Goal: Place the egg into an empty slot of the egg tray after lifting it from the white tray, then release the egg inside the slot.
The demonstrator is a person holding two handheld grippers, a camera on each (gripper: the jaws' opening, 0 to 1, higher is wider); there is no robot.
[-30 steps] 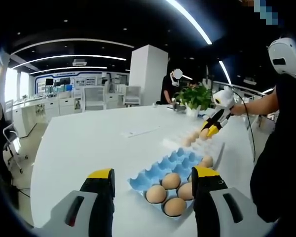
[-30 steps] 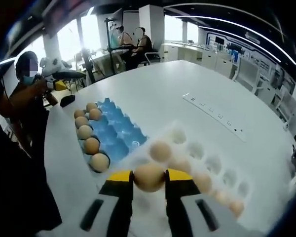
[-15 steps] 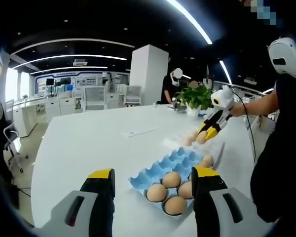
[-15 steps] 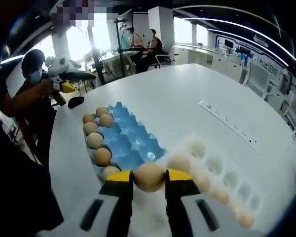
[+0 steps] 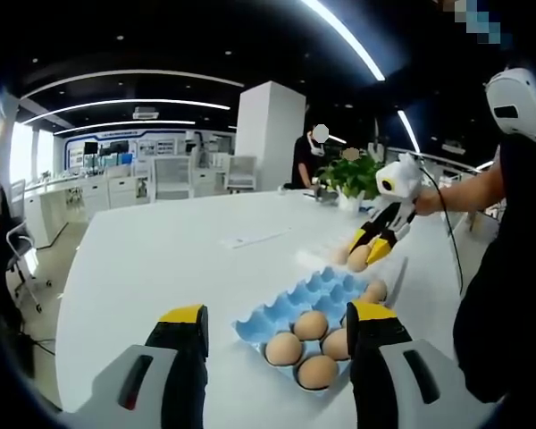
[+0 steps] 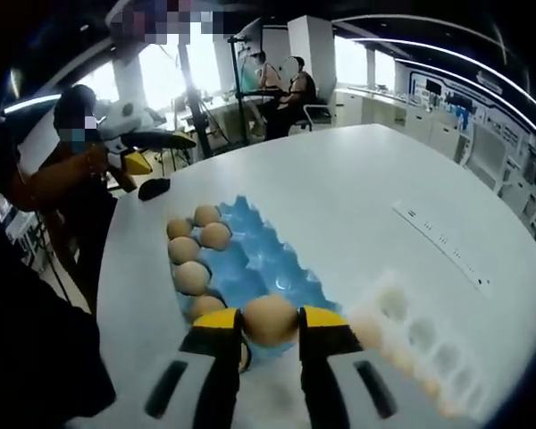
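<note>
A white table [image 5: 161, 259] is carrying a flat white strip [image 5: 253, 239] near its middle, with a potted green plant [image 5: 353, 176] standing at its far edge and a white pillar [image 5: 268, 134] rising beyond it.

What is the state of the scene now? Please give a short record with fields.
right tongs: shut on an egg, held above the near end of the blue egg tray
left tongs: open, holding nothing
blue egg tray: eggs along one side, other slots free
white tray: beside the blue tray, some eggs in it
table: white
</note>
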